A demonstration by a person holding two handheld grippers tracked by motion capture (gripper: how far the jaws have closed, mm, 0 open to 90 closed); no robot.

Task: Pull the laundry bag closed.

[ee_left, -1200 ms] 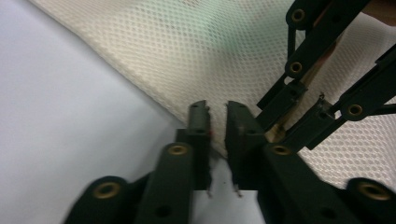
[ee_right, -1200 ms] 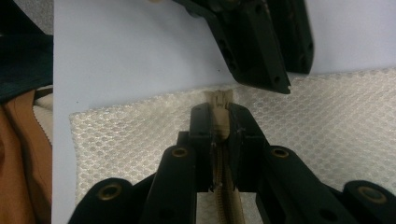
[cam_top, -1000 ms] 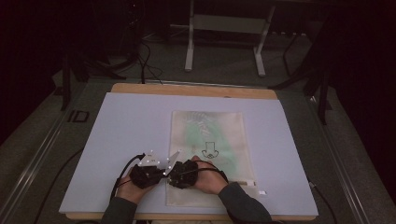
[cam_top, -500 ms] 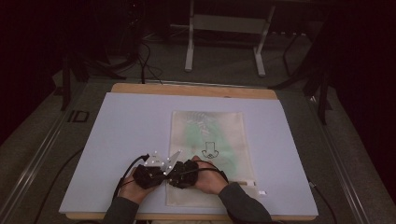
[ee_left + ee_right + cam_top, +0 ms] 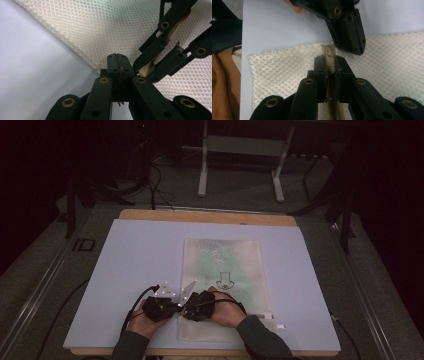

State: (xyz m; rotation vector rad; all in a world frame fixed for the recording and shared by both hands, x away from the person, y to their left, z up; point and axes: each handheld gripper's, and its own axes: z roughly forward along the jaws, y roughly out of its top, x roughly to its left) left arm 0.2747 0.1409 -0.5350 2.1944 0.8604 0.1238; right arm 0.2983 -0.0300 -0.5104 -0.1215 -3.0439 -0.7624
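Nothing I can see has shifted since the earlier frames: both hands sit where they were at the near left edge of the mesh bag.

From the high view, my left gripper and right gripper are side by side, nearly touching, over the bag's near left corner on the pale mat. In the left gripper view my jaws are pressed together right at the edge of the white netting, though I cannot tell whether any mesh is caught between them. In the right gripper view my jaws pinch a beige strip along the bag's edge, with the left gripper just beside its far end. The bag lies flat, a green item with a dark printed mark showing through it.
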